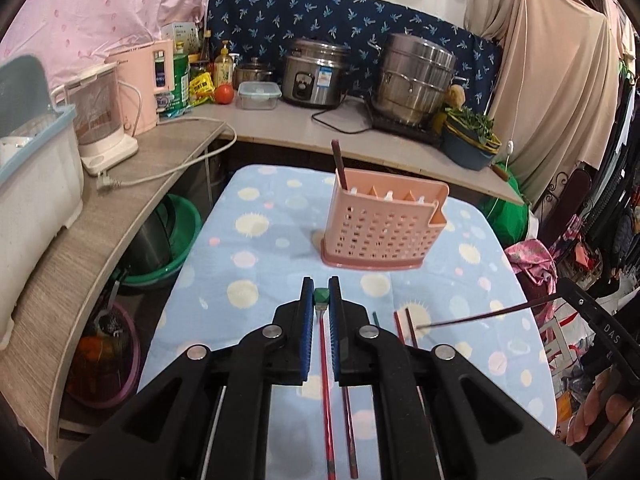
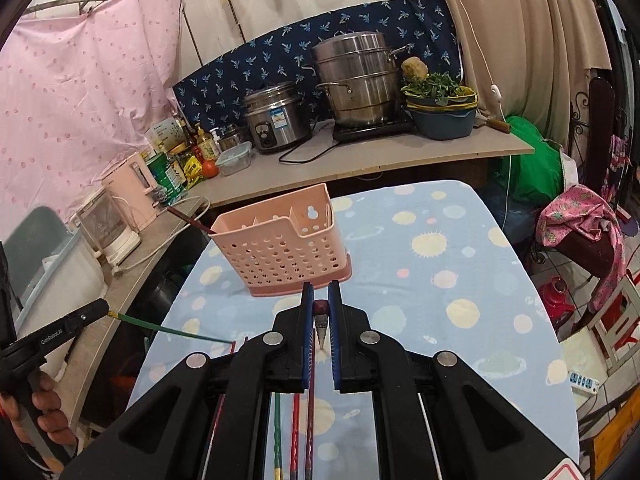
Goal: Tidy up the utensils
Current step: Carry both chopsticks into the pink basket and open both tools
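Observation:
A pink perforated utensil holder (image 1: pixel 384 224) stands on the blue spotted table (image 1: pixel 256 248), with one dark chopstick (image 1: pixel 339 162) leaning in its left compartment. My left gripper (image 1: pixel 321 294) is shut on a green chopstick (image 1: pixel 321 295), seen end-on. From the right wrist view the green chopstick (image 2: pixel 176 331) slants down from the left gripper (image 2: pixel 105 307). My right gripper (image 2: pixel 321 300) is shut on a dark red chopstick (image 2: pixel 321 307); that chopstick also shows in the left wrist view (image 1: pixel 480 319). Several more chopsticks (image 1: pixel 326 392) lie on the table under the grippers. The holder (image 2: pixel 280 248) is just ahead of the right gripper.
A curved counter (image 1: pixel 280 124) behind the table carries a rice cooker (image 1: pixel 314 74), a steel steamer pot (image 1: pixel 416 80), a blue basin of greens (image 1: pixel 470 136), a kettle (image 1: pixel 100 112) and a dish rack (image 1: pixel 36 168). Green basins (image 1: pixel 176 240) sit below the counter at left.

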The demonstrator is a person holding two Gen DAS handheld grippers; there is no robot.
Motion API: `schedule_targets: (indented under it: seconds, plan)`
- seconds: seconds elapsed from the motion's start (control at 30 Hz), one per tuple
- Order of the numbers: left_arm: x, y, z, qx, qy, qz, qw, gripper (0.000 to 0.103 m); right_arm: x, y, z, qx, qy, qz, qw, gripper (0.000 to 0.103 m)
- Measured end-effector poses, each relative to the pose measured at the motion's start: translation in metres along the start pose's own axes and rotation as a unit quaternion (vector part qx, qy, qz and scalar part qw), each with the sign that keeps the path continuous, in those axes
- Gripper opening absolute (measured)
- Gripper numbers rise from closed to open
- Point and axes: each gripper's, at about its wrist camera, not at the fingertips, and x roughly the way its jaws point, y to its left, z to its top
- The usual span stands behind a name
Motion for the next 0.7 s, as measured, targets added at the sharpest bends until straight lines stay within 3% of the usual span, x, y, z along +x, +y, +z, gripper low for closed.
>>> schedule_targets:
  seconds: [0.43,0.7]
  plan:
    - [-0.009,-0.018,0.065,0.012,-0.055,-0.024,0.9981,0.007,0.003,-0.003,0.05,0.016,-0.04,0.018,0.999,0.007]
    - [-0.02,-0.035,0.123,0.009,-0.113,-0.04,0.9928,0.007,0.004,0.006,0.108,0.027,-0.087,0.054,0.994,0.007]
